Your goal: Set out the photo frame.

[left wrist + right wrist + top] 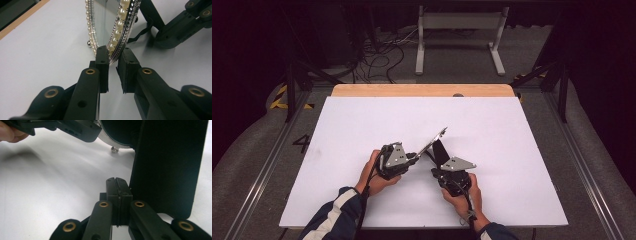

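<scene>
A pearl-and-silver-edged picture frame [435, 140] stands tilted on the white tabletop [362, 125], with its black back stand [440, 151] folded out behind it. My left gripper [414, 155] grips the frame's lower rim from the left. In the left gripper view, its jaws [113, 53] sit on either side of the pearl rim [122, 22], with glass above. My right gripper [117, 182] is shut with nothing between its jaws and sits just left of the black stand [167, 165]. In the high view, the right gripper [435, 170] sits just below the stand.
A white sheet covers the table up to a wooden strip [422, 90] at the far edge. Behind the table are floor cables [377, 55] and a white metal support [459, 35]. Metal rails run along both sides. A hand [10, 133] holds the left gripper [75, 128].
</scene>
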A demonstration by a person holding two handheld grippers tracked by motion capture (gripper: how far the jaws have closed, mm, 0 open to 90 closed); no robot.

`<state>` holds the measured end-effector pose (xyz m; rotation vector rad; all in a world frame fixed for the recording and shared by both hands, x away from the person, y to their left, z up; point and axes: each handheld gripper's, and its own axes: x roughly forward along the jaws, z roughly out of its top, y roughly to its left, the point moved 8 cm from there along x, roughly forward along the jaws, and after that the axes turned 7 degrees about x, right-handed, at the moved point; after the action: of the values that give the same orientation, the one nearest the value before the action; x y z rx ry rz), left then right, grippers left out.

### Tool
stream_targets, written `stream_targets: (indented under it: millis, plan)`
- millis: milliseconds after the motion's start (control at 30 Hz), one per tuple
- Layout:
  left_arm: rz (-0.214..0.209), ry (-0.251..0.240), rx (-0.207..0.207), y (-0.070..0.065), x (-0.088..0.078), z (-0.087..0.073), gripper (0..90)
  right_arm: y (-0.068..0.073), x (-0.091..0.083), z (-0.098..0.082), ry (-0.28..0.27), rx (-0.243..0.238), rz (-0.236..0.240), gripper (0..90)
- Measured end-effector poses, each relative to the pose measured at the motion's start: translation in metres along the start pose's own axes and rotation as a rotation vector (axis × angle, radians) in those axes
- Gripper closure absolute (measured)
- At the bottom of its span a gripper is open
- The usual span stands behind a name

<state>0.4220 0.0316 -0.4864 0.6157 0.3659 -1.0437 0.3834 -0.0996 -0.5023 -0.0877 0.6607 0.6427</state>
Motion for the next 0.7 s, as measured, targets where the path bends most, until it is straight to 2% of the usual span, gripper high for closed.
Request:
stream_targets:
  millis: [67,133,367,467,567,600,633,700]
  plan:
    - [-0.021,-0.026,-0.03,-0.0008,0.0011,0.0012,78.0,-0.0028,-0.0005,0.0002,0.003,-0.004,-0.003,90.0]
    - [-0.03,-0.04,-0.042,-0.001,0.0015,0.0017,77.5,-0.0045,-0.001,0.0005,0.005,-0.007,-0.004,90.0]
    - [-0.015,-0.056,-0.038,-0.0012,0.0032,0.0056,74.8,-0.0065,-0.0018,0.0005,0.004,-0.012,-0.007,90.0]
    - [-0.01,-0.075,-0.051,-0.0005,0.0048,0.0074,71.1,-0.0063,-0.002,-0.0008,0.005,-0.011,-0.006,90.0]
    - [-0.012,-0.072,-0.052,0.0006,0.0072,0.0064,68.1,-0.0063,-0.0025,-0.0012,0.005,-0.015,-0.008,90.0]
    - [-0.015,-0.075,-0.058,0.0008,0.0078,0.0061,68.0,-0.0064,-0.0028,-0.0011,0.004,-0.017,-0.008,90.0]
    - [-0.039,-0.089,-0.059,-0.0002,0.0076,0.0061,72.2,-0.0062,-0.0031,-0.0011,0.003,-0.021,-0.011,90.0]
    - [-0.034,-0.082,-0.048,-0.0005,0.0075,0.006,73.8,-0.0063,-0.0035,-0.0011,0.002,-0.02,-0.008,90.0]
